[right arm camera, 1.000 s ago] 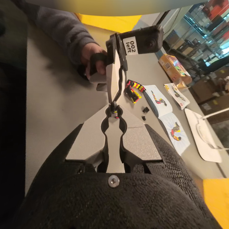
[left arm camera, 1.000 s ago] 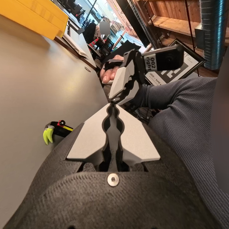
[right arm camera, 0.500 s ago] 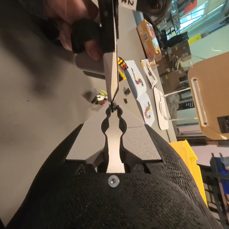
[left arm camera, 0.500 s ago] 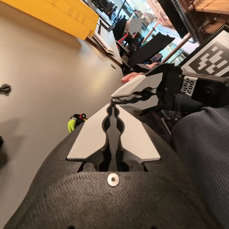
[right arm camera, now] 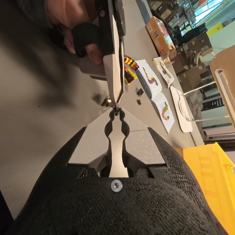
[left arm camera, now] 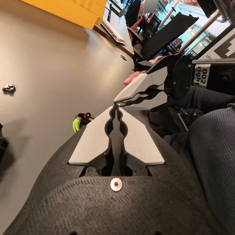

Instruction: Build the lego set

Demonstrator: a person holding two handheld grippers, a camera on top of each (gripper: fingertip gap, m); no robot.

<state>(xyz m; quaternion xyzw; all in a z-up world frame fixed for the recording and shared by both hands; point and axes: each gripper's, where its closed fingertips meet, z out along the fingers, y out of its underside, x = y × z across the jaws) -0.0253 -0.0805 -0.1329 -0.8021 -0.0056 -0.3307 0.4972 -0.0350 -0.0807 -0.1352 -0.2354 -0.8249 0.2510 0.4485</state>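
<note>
Grey tabletop [right arm camera: 31, 120] stretched below as both grippers met tip to tip in mid-air. Left gripper [left arm camera: 116, 107] pinched a tiny dark piece [left arm camera: 116, 105], fingers nearly pressed together; right gripper [right arm camera: 116, 111] nipped a small grey part [right arm camera: 116, 106], seemingly to mate the two off the surface. Behind lay the red-and-yellow lego build [right arm camera: 129, 71] beside an open instruction booklet [right arm camera: 152, 86], kept in easy view.

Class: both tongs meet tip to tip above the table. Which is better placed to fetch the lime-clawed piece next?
Left, probably. The lime-clawed piece lies right beside the left tongs; from the right tongs it sits beyond the left ones. Both grip a small part, so releasing comes first.
</note>
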